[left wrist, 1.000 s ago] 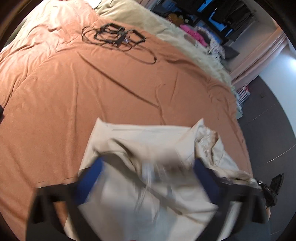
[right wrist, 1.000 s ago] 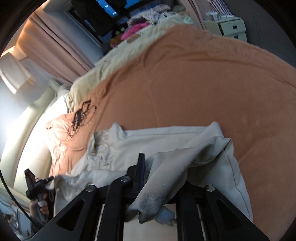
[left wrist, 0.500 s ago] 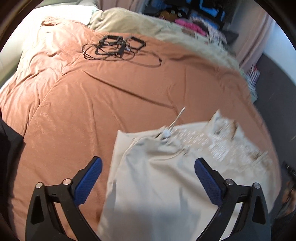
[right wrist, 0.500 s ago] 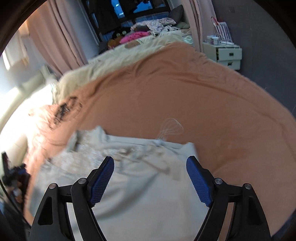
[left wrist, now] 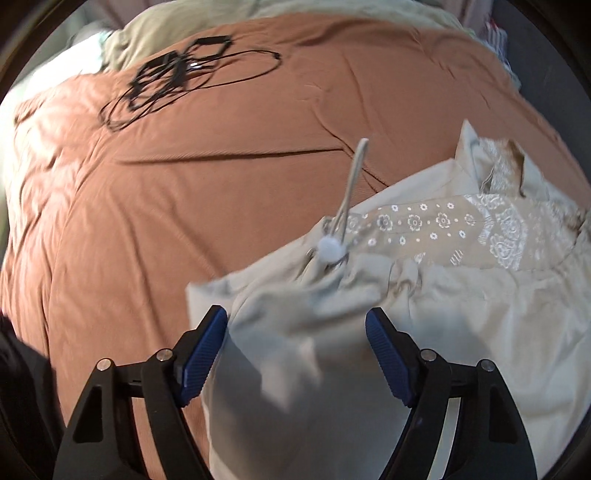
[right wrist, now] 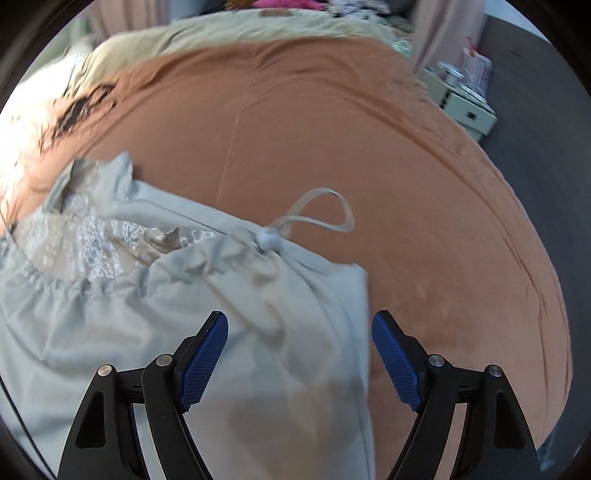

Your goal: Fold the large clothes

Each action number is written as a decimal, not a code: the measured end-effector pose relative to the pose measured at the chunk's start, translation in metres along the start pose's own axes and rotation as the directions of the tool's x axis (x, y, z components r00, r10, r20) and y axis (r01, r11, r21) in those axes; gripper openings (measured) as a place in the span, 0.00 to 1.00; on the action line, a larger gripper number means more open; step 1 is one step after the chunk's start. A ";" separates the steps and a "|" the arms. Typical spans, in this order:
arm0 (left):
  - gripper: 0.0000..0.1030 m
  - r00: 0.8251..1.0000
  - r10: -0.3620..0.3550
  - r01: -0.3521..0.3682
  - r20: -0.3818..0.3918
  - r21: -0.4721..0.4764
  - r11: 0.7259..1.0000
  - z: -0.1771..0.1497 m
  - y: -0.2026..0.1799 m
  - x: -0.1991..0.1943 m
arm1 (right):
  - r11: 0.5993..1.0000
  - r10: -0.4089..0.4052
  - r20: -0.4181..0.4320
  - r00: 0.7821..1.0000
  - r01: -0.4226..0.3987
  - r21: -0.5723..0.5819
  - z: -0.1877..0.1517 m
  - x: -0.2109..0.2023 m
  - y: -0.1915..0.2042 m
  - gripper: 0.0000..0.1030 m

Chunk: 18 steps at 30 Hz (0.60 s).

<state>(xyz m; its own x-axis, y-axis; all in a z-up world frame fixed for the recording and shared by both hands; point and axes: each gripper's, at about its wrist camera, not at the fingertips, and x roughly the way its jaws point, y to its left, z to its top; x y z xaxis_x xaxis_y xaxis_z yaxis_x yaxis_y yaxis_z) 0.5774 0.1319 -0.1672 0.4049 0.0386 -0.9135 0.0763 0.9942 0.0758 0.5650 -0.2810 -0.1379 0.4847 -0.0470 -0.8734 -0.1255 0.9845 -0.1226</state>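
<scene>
- The pale jacket [left wrist: 424, 332] lies on the orange bed [left wrist: 184, 184], at about four o'clock.
- Left gripper [left wrist: 295, 354]: jaws closing over the cloth, grasping nothing.
- Right gripper [right wrist: 299, 354]: jaws released above the jacket's corner.
- Black cables [left wrist: 173, 74] at eleven o'clock.

A wide bed under a rust-orange cover [right wrist: 369, 155] filled the room. A pale beige blanket [right wrist: 229, 31] lay beyond. A small cream drawer cabinet [right wrist: 469, 114] stood on dark grey floor [right wrist: 535, 85] near pinkish curtains [right wrist: 432, 29].
</scene>
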 end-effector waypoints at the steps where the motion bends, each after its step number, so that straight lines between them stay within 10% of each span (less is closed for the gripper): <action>1: 0.65 1.000 0.005 -0.005 -0.003 0.011 1.000 0.003 -0.002 0.003 | 1.000 -0.008 -0.008 1.000 0.007 -0.021 0.004 0.005 0.004 0.76; 7: 0.11 0.999 -0.043 0.042 0.015 0.059 0.997 0.003 -0.007 0.009 | 0.999 0.024 -0.015 1.000 -0.025 -0.021 0.014 0.021 0.001 0.13; 18: 0.09 0.990 -0.060 0.076 0.130 -0.123 0.989 -0.001 0.028 -0.015 | 0.990 0.076 0.103 0.992 -0.087 0.108 0.011 0.008 -0.017 0.06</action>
<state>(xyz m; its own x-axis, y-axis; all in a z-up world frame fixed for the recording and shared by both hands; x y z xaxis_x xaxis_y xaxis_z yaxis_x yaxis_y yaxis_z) 0.5724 0.1592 -0.1516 0.5144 -0.0341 -0.8569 -0.0063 0.9990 -0.0436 0.5803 -0.2965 -0.1374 0.5600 0.0455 -0.8272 -0.0730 0.9973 0.0055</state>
